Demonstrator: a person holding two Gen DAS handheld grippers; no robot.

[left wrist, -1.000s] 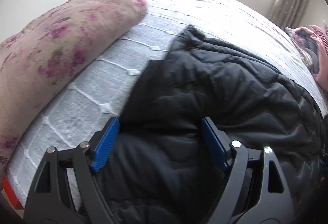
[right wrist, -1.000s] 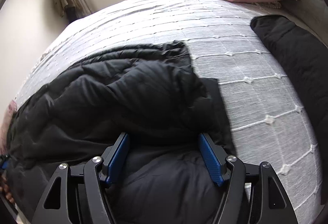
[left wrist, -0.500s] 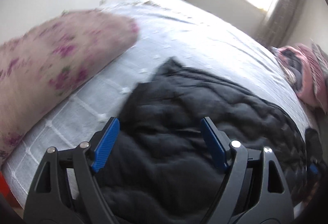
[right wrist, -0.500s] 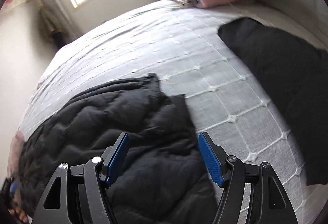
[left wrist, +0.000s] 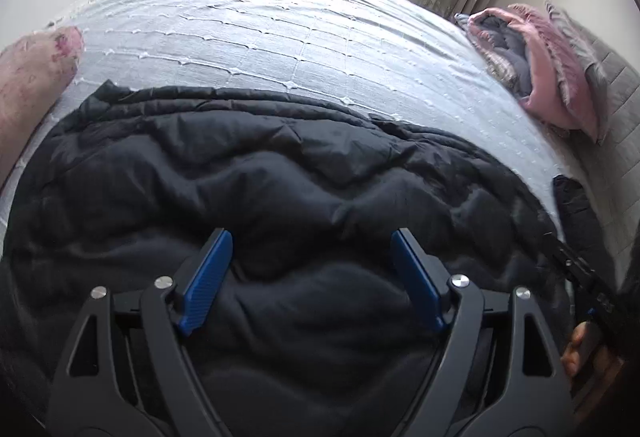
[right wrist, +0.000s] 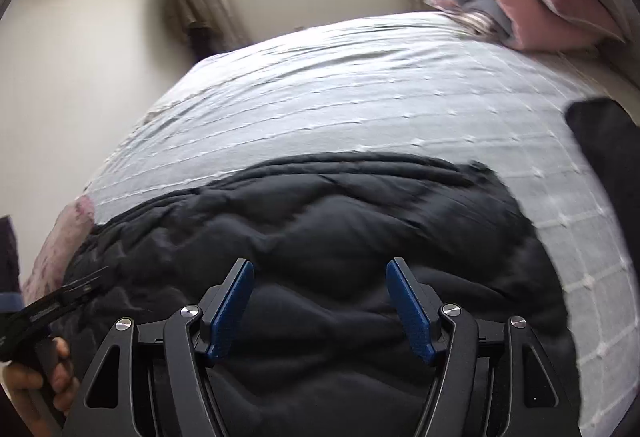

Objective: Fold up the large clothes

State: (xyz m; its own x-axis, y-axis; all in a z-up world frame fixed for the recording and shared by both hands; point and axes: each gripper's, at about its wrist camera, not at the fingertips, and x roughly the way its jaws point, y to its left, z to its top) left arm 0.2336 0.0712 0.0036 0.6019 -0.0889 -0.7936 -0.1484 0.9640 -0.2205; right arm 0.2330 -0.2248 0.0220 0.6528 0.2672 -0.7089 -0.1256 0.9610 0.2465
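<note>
A black quilted jacket (left wrist: pixel 280 189) sprawls across the bedspread (left wrist: pixel 280 37). Both the left gripper (left wrist: pixel 308 257) and right gripper (right wrist: pixel 320 285) hover wide apart, empty. Pink blankets (right wrist: pixel 520 9) and a floral pillow (left wrist: pixel 28 77) lie nearby.

Black gripper (left wrist: pixel 308 269) frames, blue pads, silver screws.

The big puffy jacket (left wrist: pixel 280 197) across the lower half of both views is solid black with quilted stitching. Bedspread (left wrist: pixel 280 33) above it is pale grey-white with a raised grid of white lines and little tufts. Far left there's a cream pillow (left wrist: pixel 32 73) with purple-pink flowers. Upper right, a dusty pink and grey-blue bundle of bedding (right wrist: pixel 516 1). Both grippers have black frames with bright blue pads (left wrist: pixel 208 277).
</note>
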